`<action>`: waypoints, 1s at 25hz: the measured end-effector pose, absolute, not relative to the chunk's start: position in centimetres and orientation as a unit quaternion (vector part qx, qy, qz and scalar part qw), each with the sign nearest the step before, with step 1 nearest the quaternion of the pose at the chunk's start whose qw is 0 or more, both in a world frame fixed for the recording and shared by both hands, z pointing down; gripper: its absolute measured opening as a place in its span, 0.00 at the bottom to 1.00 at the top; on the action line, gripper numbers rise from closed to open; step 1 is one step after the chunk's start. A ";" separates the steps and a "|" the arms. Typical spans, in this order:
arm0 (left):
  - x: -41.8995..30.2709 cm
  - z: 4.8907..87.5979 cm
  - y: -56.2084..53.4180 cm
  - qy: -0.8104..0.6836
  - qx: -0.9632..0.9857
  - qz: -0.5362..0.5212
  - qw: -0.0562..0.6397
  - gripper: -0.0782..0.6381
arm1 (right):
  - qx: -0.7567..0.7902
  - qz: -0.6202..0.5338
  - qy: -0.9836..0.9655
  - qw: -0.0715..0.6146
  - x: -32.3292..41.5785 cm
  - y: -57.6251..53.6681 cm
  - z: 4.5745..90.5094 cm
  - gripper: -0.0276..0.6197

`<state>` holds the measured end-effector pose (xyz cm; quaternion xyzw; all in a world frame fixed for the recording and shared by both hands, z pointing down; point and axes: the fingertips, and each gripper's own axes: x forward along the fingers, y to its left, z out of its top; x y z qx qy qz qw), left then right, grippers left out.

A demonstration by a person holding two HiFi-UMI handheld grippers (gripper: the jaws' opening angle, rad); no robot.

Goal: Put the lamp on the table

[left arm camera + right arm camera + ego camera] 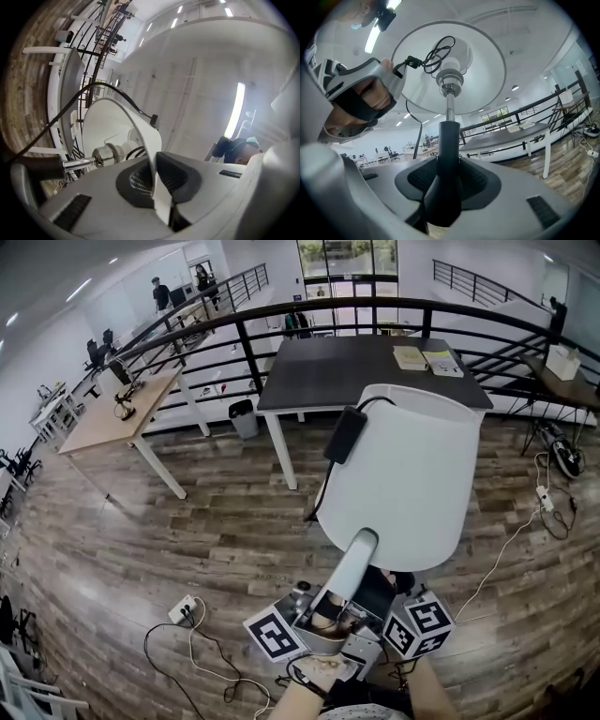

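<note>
I hold a lamp with a white shade in the air, short of the dark table. My left gripper is shut on the shade's lower rim, and in its own view the thin rim runs between the pads of that left gripper. My right gripper is shut on the lamp's black stem below the bulb. In the head view the shade hides the right gripper's jaws; only its marker cube shows. A black plug and its cord hang at the shade's left side.
Papers or books lie at the dark table's far right corner. A black railing runs behind it. A light wooden table stands to the left, with a bin between the tables. A power strip and cables lie on the wooden floor.
</note>
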<state>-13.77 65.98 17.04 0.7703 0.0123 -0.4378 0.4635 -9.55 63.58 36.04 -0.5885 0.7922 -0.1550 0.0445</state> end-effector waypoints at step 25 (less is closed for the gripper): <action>-12.2 16.6 40.9 0.041 0.766 -0.428 0.478 0.15 | -0.620 -0.147 0.769 0.046 -7.5 38.6 35.5 0.31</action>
